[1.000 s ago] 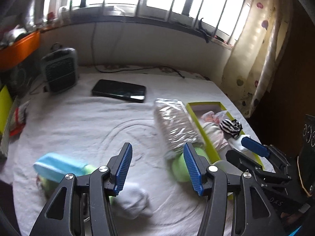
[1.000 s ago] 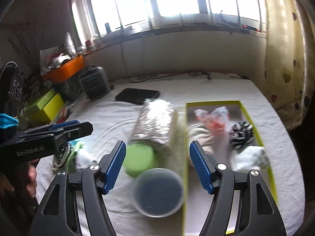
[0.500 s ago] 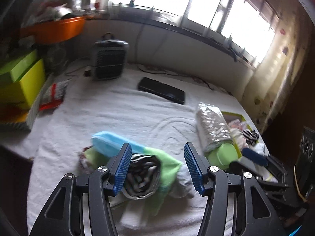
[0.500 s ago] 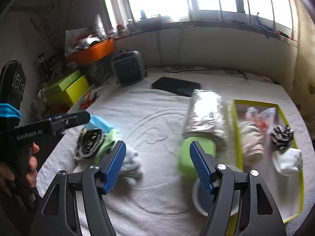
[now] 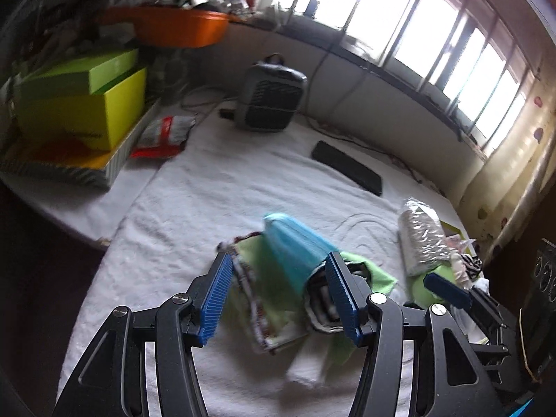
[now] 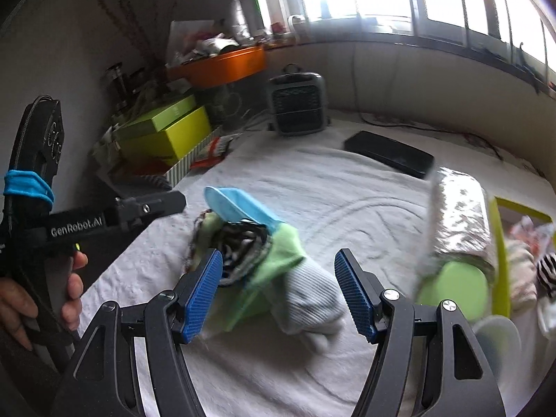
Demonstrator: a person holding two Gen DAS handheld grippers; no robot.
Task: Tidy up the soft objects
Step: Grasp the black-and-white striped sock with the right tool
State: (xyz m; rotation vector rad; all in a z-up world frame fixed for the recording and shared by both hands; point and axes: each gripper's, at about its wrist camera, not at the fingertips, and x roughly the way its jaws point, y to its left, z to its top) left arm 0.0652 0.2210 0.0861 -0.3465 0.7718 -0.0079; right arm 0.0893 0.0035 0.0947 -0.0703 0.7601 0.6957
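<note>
Left wrist view: left tool (image 5: 276, 299), ribbed blue pads, standing apart and gripping nothing, hovering over a heap of soft cloths (image 5: 278, 278) at 6 o'clock on the nubbly white towel (image 5: 215, 187). Smooth turquoise pouch (image 5: 295, 246) lying atop the heap; crinkled foil packet (image 5: 420, 232) at 3 o'clock.

Right wrist view: right tool (image 6: 278, 292) gaping wide, empty, framing a ribbed white sock (image 6: 309, 299) and lime cloth (image 6: 278, 260). Yellow-green tray (image 6: 498, 243) at 3 o'clock holding rolled socks.

grey heater (image 5: 270, 99), black phone (image 5: 346, 167) (flat), orange tub (image 5: 180, 29).
</note>
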